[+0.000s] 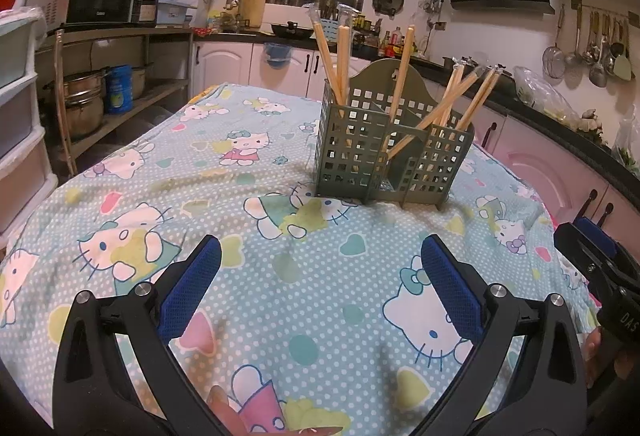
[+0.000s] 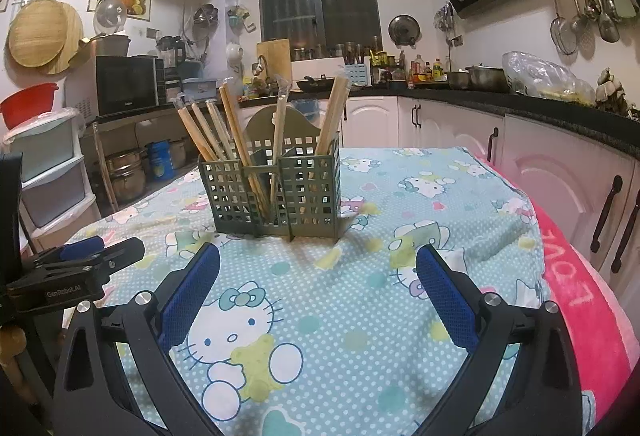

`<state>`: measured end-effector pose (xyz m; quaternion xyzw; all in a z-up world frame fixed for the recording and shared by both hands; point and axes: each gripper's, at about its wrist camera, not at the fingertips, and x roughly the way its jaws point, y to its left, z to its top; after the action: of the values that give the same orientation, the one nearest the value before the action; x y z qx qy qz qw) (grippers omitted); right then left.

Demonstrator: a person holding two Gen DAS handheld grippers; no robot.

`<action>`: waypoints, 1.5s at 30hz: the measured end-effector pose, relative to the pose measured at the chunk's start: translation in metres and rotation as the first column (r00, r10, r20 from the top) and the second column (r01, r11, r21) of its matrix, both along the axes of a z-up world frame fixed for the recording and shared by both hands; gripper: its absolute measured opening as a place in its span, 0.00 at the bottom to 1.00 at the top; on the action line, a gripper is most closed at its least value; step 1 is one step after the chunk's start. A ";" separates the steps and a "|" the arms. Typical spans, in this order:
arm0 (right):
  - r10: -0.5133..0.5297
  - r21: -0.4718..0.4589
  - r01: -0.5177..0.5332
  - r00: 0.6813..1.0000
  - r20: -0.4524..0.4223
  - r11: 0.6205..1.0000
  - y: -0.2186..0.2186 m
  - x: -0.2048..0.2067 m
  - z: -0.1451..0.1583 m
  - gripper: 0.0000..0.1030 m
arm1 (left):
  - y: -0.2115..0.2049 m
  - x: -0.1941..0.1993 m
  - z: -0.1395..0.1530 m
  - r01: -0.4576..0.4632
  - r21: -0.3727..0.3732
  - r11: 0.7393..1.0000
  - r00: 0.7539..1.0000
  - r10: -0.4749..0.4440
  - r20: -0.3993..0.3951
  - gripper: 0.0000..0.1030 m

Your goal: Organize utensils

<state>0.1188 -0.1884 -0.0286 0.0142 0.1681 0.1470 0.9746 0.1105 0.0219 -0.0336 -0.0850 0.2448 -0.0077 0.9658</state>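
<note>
Both tools [image 1: 320, 276] [image 2: 318, 272] wide open, empty.

1. Chopsticks' [image 2: 240, 140] lower ends sit hidden behind the caddy's [image 2: 308, 196] lattice walls.
2. Right tool [image 1: 596, 260] is cut off by the frame edge; its jaws' gap can't be read there.

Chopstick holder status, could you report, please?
Left tool open, right tool open, both empty. Chopsticks upright in holder. Nothing in the way.
</note>
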 end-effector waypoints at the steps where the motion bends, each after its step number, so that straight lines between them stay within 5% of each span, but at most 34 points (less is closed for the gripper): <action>1: -0.001 -0.001 0.001 1.000 0.000 1.000 0.000 0.000 0.000 0.93 | 0.000 0.000 0.000 0.001 0.000 1.000 1.000 -0.001 0.000 0.89; 45: -0.005 -0.001 0.005 1.000 -0.008 1.000 -0.001 0.000 -0.001 0.94 | 0.005 -0.001 0.001 -0.020 -0.027 0.999 1.000 0.019 -0.012 0.89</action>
<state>0.1191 -0.1892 -0.0299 0.0149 0.1719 0.1445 0.9743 0.1098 0.0274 -0.0324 -0.1005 0.2496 -0.0010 0.9631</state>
